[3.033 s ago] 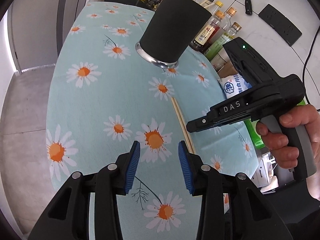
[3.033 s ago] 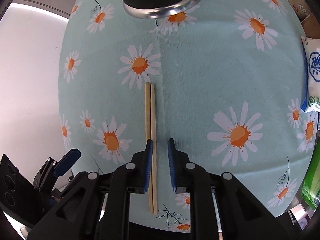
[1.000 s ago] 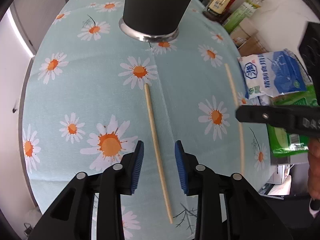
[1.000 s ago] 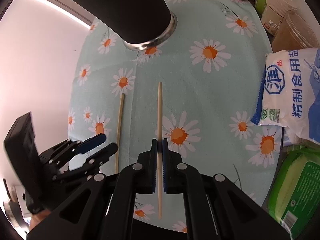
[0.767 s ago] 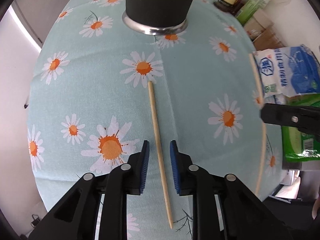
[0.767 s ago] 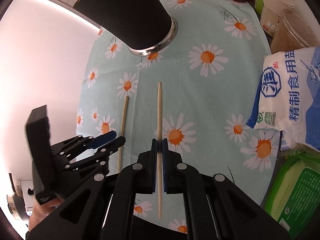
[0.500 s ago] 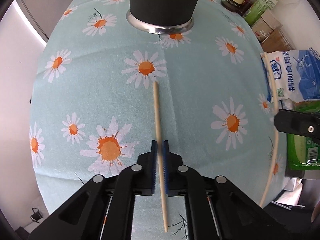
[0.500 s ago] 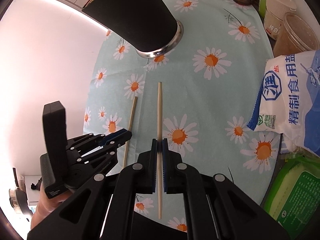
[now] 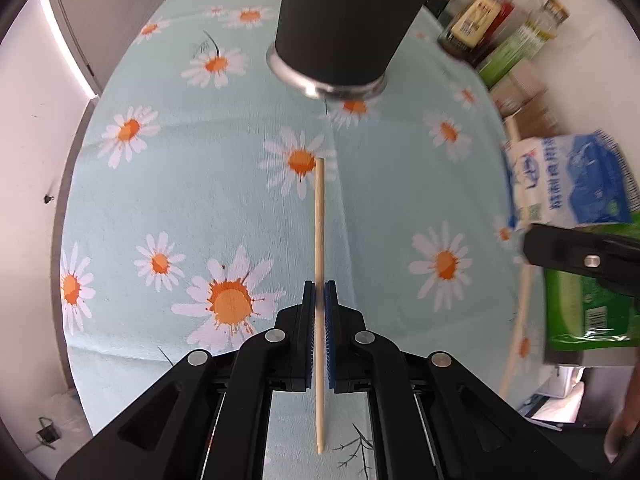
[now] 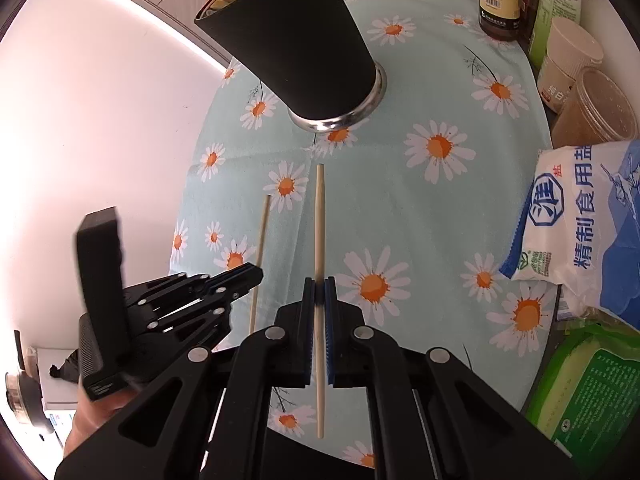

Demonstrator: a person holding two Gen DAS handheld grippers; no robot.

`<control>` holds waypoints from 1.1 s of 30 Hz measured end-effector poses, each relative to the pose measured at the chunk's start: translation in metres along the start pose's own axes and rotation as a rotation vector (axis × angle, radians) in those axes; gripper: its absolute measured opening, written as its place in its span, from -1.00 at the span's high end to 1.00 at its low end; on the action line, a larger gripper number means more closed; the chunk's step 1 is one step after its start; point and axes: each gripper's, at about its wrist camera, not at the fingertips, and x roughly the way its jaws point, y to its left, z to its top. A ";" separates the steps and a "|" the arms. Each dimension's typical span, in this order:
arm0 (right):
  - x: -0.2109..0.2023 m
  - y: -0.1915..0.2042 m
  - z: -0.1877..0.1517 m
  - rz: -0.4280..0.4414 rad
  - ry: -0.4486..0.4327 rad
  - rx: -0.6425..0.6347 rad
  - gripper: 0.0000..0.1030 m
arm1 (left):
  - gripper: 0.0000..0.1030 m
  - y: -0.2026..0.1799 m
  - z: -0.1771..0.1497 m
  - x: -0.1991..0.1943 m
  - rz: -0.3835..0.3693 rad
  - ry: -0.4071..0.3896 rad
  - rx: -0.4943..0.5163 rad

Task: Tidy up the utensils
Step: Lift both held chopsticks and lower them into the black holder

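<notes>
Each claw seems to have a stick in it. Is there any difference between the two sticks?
Hardly any. The left chopstick hangs above the daisy cloth nearer its outer edge; the right chopstick is nearer the salt bag. Both are pale wood, each pinched by its claw, left and right, pointing toward the black cup.

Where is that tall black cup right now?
The black cup stands upright on the daisy tablecloth, beyond both held chopsticks; in the left wrist view it is at top centre, with sauce bottles to its right.
</notes>
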 end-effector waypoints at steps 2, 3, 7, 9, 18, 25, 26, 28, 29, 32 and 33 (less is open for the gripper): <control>0.001 0.008 0.002 0.025 -0.020 -0.008 0.90 | 0.93 0.003 -0.001 -0.011 -0.030 -0.029 0.004; 0.000 0.012 0.003 0.047 -0.033 -0.009 0.90 | 0.93 0.004 -0.001 -0.017 -0.046 -0.047 0.007; 0.001 0.030 0.006 0.057 -0.077 -0.036 0.90 | 0.93 0.012 0.003 -0.043 -0.105 -0.124 0.024; 0.003 0.038 0.007 0.063 -0.092 -0.042 0.90 | 0.93 0.016 0.007 -0.055 -0.135 -0.160 0.031; 0.001 0.057 0.015 0.083 -0.199 -0.018 0.90 | 0.93 0.031 0.027 -0.092 -0.230 -0.257 0.082; -0.020 0.072 0.014 0.128 -0.379 -0.029 0.90 | 0.93 0.041 0.042 -0.117 -0.292 -0.334 0.161; -0.023 0.074 0.015 0.127 -0.401 -0.031 0.90 | 0.93 0.042 0.045 -0.120 -0.302 -0.342 0.171; -0.032 0.076 0.014 0.129 -0.447 -0.029 0.89 | 0.93 0.044 0.049 -0.125 -0.314 -0.352 0.182; -0.035 0.077 0.013 0.127 -0.465 -0.027 0.89 | 0.93 0.044 0.051 -0.128 -0.322 -0.361 0.187; -0.042 0.077 0.016 0.123 -0.501 -0.022 0.89 | 0.93 0.042 0.058 -0.135 -0.335 -0.383 0.212; -0.044 0.077 0.017 0.124 -0.514 -0.023 0.89 | 0.93 0.040 0.061 -0.138 -0.342 -0.396 0.221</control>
